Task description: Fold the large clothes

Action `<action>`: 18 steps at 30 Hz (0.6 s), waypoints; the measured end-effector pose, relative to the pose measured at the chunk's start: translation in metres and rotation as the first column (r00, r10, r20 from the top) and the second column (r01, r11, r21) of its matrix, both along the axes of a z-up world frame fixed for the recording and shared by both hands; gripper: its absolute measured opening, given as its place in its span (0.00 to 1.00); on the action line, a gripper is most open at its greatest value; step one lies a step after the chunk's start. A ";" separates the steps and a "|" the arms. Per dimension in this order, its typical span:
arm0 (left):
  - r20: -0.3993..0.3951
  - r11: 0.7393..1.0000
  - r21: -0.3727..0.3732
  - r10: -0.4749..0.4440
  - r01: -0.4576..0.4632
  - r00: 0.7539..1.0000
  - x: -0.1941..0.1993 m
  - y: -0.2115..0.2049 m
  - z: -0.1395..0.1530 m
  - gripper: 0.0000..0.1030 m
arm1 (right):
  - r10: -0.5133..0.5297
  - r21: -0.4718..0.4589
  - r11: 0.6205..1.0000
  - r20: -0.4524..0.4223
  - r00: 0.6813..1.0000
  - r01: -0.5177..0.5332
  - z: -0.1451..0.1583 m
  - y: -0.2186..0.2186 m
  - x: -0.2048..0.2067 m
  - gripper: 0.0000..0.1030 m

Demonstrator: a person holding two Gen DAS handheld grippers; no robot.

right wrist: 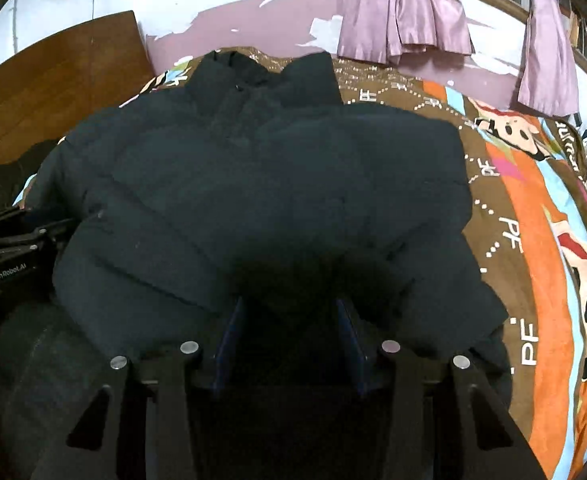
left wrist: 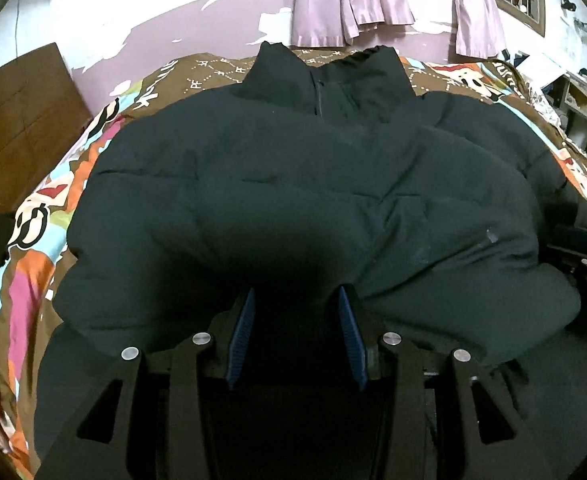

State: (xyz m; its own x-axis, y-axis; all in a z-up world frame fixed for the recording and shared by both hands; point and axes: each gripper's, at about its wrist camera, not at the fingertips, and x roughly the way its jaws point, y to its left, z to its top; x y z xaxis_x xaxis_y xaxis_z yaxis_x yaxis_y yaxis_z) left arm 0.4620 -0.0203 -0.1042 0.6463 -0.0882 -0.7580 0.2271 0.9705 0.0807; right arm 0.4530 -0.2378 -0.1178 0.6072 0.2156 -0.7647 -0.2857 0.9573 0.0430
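Note:
A dark navy puffer jacket (left wrist: 293,168) lies front up on the bed, its collar (left wrist: 325,68) at the far end and its hem toward me. My left gripper (left wrist: 297,312) sits at the near hem, left of the middle. Dark padded fabric bulges between its blue pads (left wrist: 243,328). My right gripper (right wrist: 289,320) holds the hem further right, and the jacket (right wrist: 253,184) fills the gap between its pads (right wrist: 351,332). Each view catches the other gripper at its edge: the right gripper (left wrist: 573,256) and the left gripper (right wrist: 49,236).
A colourful cartoon bedspread (right wrist: 533,240) covers the bed around the jacket. A wooden headboard (left wrist: 17,120) stands at the left. Pink curtains (right wrist: 405,12) hang on the far wall. Shelves with clutter (left wrist: 577,108) stand at the far right. Dark cloth (right wrist: 53,380) lies near the front left.

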 end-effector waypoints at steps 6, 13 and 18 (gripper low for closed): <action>0.008 1.000 0.019 -0.008 0.008 1.000 0.002 0.001 -0.010 0.36 | -0.001 -0.018 1.000 0.003 1.000 0.001 -0.010 0.001 0.002 0.43; 0.008 0.999 -0.044 -0.012 0.013 1.000 -0.003 0.009 0.008 0.44 | -0.025 0.015 1.000 0.047 0.999 0.024 0.006 -0.003 -0.014 0.48; -0.030 0.996 -0.085 0.016 -0.018 0.999 -0.015 0.019 0.040 0.62 | -0.078 0.040 0.996 0.066 0.995 0.076 0.039 -0.008 -0.031 0.67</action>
State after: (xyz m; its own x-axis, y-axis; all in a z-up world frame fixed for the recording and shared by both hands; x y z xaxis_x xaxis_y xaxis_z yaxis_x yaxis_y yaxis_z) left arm 0.4473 -0.0012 -0.0638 0.6258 -0.1424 -0.7669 0.2116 0.9773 -0.0088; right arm 0.4225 -0.2456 -0.0792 0.6729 0.1939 -0.7139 -0.2145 0.9747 0.0625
